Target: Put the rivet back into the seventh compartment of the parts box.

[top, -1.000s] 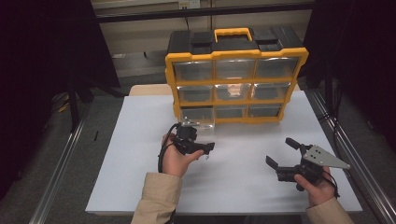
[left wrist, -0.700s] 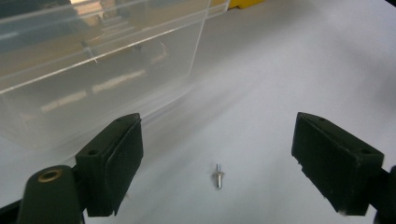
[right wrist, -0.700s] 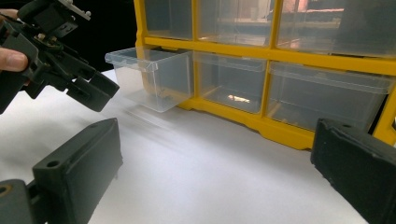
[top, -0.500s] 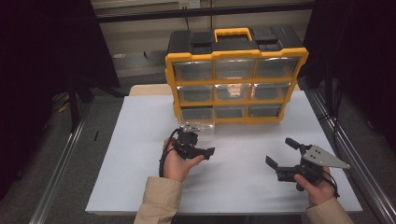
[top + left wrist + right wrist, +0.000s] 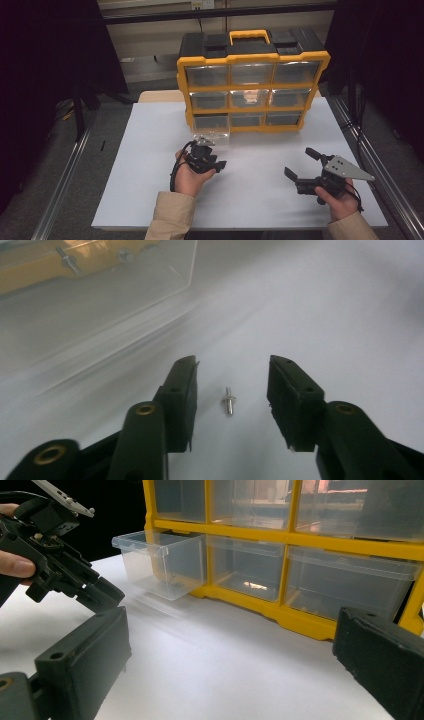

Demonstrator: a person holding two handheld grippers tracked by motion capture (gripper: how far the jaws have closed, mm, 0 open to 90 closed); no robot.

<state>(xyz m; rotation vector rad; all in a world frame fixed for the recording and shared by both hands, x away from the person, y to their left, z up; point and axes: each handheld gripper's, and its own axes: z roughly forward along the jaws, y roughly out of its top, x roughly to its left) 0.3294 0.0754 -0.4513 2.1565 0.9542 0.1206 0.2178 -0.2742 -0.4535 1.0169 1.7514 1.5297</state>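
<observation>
A small silver screw [image 5: 228, 401] lies on the white table between the jaws of my left gripper [image 5: 233, 361]. The jaws have just been closing, but a gap shows on each side of the screw and the pads do not touch it. This gripper [image 5: 210, 162] points down at the table just in front of a clear drawer [image 5: 212, 132] pulled out of the yellow organizer [image 5: 252, 87]. From the right gripper view, the left gripper [image 5: 100, 592] hangs beside that drawer [image 5: 162, 567]. My right gripper [image 5: 300, 162] rests open and empty at the right.
The organizer [image 5: 300, 545] has clear drawers in three rows and a yellow handle [image 5: 249, 35] on its black top. The white table [image 5: 260, 190] ends close to the person's sleeves. Metal rails run along both sides of the table.
The left hand with its gripper has edged slightly nearer the person and lower toward the table. The right hand and its gripper have not moved.
</observation>
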